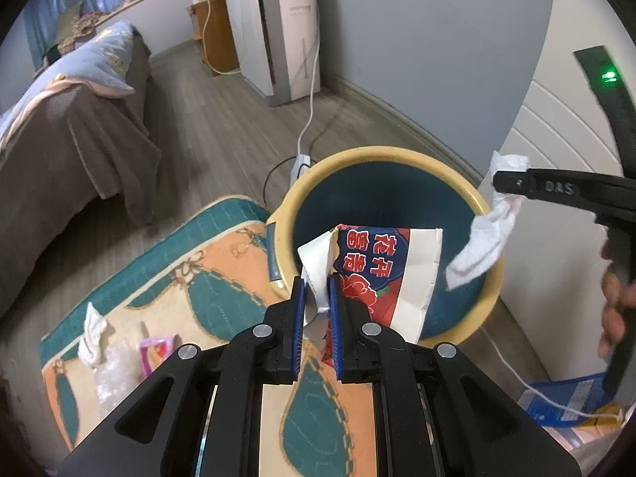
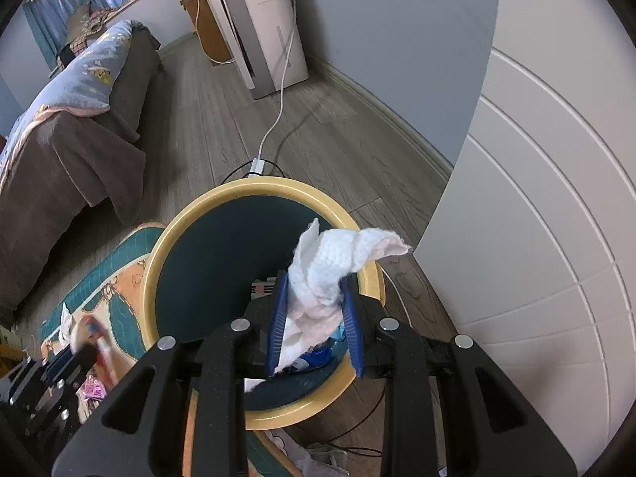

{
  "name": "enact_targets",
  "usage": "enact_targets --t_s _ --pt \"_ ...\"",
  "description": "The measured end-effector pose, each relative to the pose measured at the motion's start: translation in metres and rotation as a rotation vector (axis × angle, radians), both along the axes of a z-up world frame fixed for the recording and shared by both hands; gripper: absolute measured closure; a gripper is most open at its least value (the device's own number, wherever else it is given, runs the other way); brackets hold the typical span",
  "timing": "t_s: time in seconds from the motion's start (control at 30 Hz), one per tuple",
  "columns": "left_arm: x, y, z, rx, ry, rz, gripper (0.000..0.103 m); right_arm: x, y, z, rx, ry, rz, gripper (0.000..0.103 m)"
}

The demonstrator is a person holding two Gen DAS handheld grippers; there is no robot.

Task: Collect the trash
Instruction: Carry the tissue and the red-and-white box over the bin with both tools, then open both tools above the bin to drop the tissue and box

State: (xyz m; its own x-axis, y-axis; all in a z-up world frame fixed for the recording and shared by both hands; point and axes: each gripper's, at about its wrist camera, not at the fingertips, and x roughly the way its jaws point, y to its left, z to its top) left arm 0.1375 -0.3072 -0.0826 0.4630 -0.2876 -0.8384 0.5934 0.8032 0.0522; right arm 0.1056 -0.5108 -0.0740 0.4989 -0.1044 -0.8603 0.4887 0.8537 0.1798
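My left claw [image 1: 317, 294] pinches the light, stiff printed paper packet [image 1: 381, 274] by its edge over the bin [image 1: 387, 155], while my right claw [image 2: 314, 318] clamps soft crumpled tissue [image 2: 338, 262] at its two o'clock rim.

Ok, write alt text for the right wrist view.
The right gripper holds a crumpled white tissue over a yellow-rimmed trash bin with a dark teal interior. Beyond lie wood floor, a patterned rug and a bed.

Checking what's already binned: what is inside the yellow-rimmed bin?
Inside the bin, blue scraps and a striped piece show; the tissue hides the rest.
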Motion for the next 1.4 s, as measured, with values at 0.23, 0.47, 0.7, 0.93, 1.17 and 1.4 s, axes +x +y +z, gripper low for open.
enact_targets --t_s 0.23,0.47,0.7,0.93,1.17,1.4 --pt "0.022 -0.017 -0.012 0.005 0.029 0.033 0.09 0.006 0.007 0.001 -0.038 0.003 0.029 0.077" --pt "0.035 -0.022 -0.001 -0.046 -0.005 0.051 0.09 0.008 0.018 0.012 -0.094 -0.052 0.069 0.077" --pt "0.035 -0.022 0.006 -0.072 -0.05 0.046 0.089 0.008 0.024 0.031 -0.135 -0.151 0.089 0.073" --pt "0.029 -0.006 0.007 -0.094 -0.079 0.09 0.037 0.009 0.025 0.033 -0.132 -0.166 0.082 0.041" --pt "0.021 0.029 0.005 -0.038 -0.099 0.144 0.013 0.014 0.04 0.039 -0.102 -0.184 0.1 0.006" --pt "0.015 0.087 0.024 -0.028 -0.117 0.217 0.008 0.024 0.069 0.049 -0.096 -0.191 0.168 0.006"
